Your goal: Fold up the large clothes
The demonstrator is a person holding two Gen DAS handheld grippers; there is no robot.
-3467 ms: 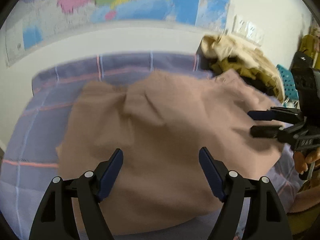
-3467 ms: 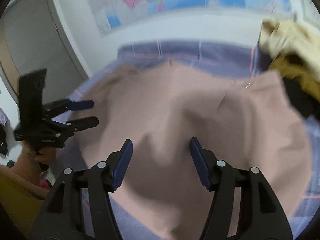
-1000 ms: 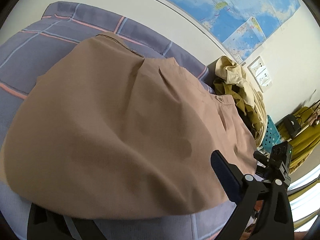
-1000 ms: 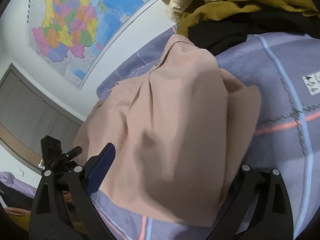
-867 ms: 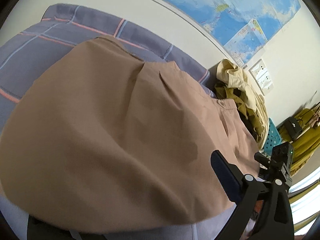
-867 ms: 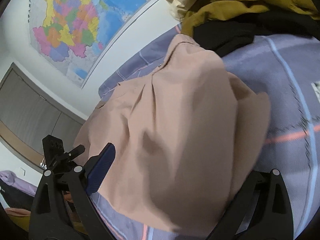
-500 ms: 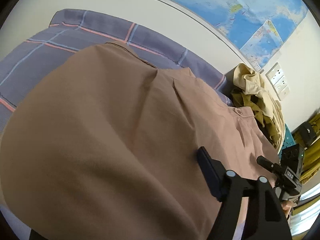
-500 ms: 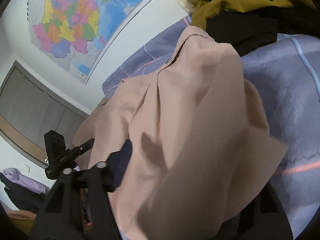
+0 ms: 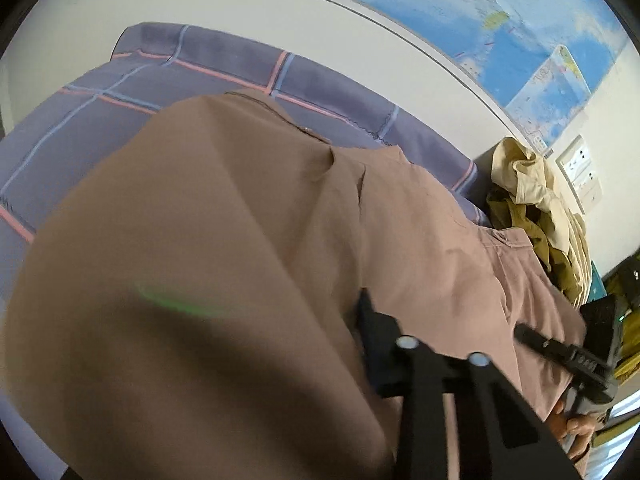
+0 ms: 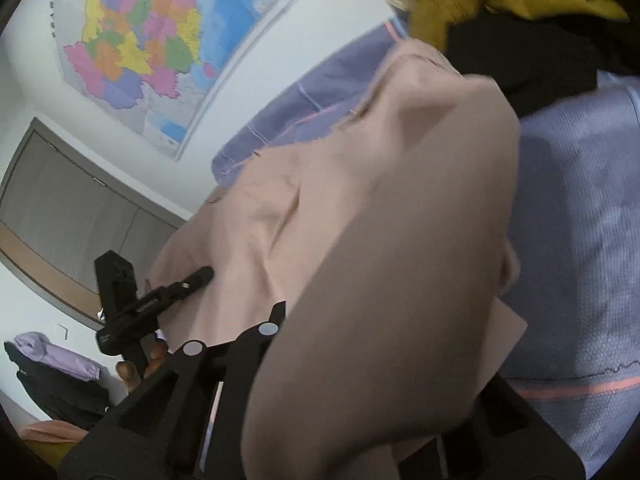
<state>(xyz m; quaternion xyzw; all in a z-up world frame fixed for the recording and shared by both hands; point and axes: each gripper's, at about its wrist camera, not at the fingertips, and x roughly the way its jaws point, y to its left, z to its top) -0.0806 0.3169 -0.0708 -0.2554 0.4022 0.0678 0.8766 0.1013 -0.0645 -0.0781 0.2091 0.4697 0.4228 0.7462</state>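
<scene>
Both grippers have a near corner of the tan garment (image 9: 224,248) bunched right against their lenses. The left gripper (image 9: 352,320) has just been closing its jaws, and cloth sits between them; only one black finger (image 9: 370,320) shows, pressed into the fabric, the other buried under the lifted fold. The right gripper (image 10: 288,320) has likewise just been closing, with the hem humped up over it so that a single finger tip pokes out beside the cloth; its pinch looks firm, though the pads themselves are hidden.

Judging from this, the fold is only being started: the near edge is gripped at two corners and raised, but nothing has been carried over yet. Beyond the raised hem the rest of the garment lies spread flat on the plaid purple bedcover (image 9: 192,60), its waistband (a small button shows there) at the far side. Still to do, as I read it: bring the near edge up and over toward that waistband, lay it down, smooth, and fold again.

Farther off, a heap of other clothes (image 9: 532,184) waits by the wall under the map (image 9: 500,8).
</scene>
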